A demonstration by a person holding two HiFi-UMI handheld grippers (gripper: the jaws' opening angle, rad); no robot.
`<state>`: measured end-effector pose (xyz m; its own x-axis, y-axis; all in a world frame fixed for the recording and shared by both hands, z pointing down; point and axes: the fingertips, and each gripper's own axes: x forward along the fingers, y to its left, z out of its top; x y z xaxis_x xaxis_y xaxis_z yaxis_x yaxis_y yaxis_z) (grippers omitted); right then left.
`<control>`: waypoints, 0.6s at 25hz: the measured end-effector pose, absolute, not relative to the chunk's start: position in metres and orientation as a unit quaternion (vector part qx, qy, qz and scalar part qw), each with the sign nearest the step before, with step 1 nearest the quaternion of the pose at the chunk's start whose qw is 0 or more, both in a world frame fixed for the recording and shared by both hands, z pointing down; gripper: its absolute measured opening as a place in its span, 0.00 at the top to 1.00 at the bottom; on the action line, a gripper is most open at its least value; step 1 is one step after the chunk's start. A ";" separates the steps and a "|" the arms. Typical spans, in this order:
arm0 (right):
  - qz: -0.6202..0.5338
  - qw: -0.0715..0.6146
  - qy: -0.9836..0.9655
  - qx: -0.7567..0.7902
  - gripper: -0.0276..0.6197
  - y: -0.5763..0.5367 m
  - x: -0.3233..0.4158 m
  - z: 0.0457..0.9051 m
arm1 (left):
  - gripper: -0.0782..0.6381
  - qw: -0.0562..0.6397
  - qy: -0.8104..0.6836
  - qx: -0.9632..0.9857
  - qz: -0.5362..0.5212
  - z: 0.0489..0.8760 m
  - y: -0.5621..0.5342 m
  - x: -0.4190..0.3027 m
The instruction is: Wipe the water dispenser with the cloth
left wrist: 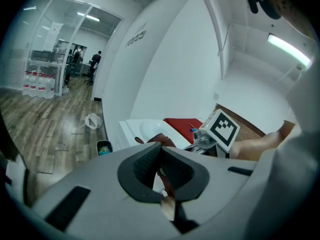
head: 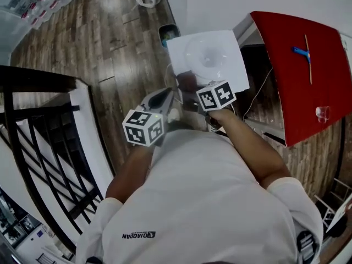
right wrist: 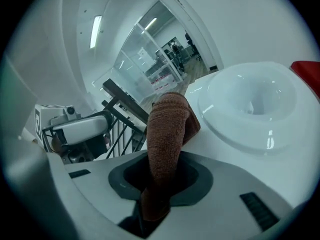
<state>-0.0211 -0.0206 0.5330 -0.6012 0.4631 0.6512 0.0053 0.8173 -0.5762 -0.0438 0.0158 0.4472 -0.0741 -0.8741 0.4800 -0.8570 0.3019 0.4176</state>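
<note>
Our right gripper (right wrist: 162, 176) is clamped on the brown cloth (right wrist: 167, 119), whose free end rests on the water dispenser (right wrist: 235, 154) top at its near left corner. Our right forearm (head: 247, 142) reaches forward over that edge. The left gripper (left wrist: 160, 148), jaws together on nothing, hangs just beside the right one.

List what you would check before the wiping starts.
1. Cloth held in the right hand-held gripper: ok, clamped.
2. Cloth over the water dispenser top: ok, at its near edge.
3. Cloth pressing on the top: cannot tell.
4. Top free of bottle or clutter: ok.
5. Left hand-held gripper out of the way: ok, shut, empty, off the dispenser.
</note>
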 end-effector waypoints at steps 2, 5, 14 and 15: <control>0.274 0.429 -0.847 -0.156 0.82 -0.025 -0.018 0.531 | 0.89 0.335 -0.744 0.578 -0.012 0.445 0.014 -0.036; 0.283 0.433 -0.838 -0.175 0.82 -0.036 -0.008 0.530 | 0.89 0.333 -0.760 0.557 -0.020 0.443 0.011 -0.024; 0.292 0.435 -0.827 -0.205 0.82 -0.071 0.020 0.524 | 0.89 0.324 -0.796 0.508 -0.044 0.437 0.002 0.003; 0.293 0.434 -0.827 -0.205 0.82 -0.076 0.022 0.524 | 0.89 0.323 -0.799 0.505 -0.047 0.437 0.000 0.006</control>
<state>0.0219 -0.0762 0.5236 -0.5403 0.5930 0.5970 0.0841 0.7440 -0.6629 0.0057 -0.0001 0.4368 -0.2804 -0.8375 0.4691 -0.7769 0.4850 0.4015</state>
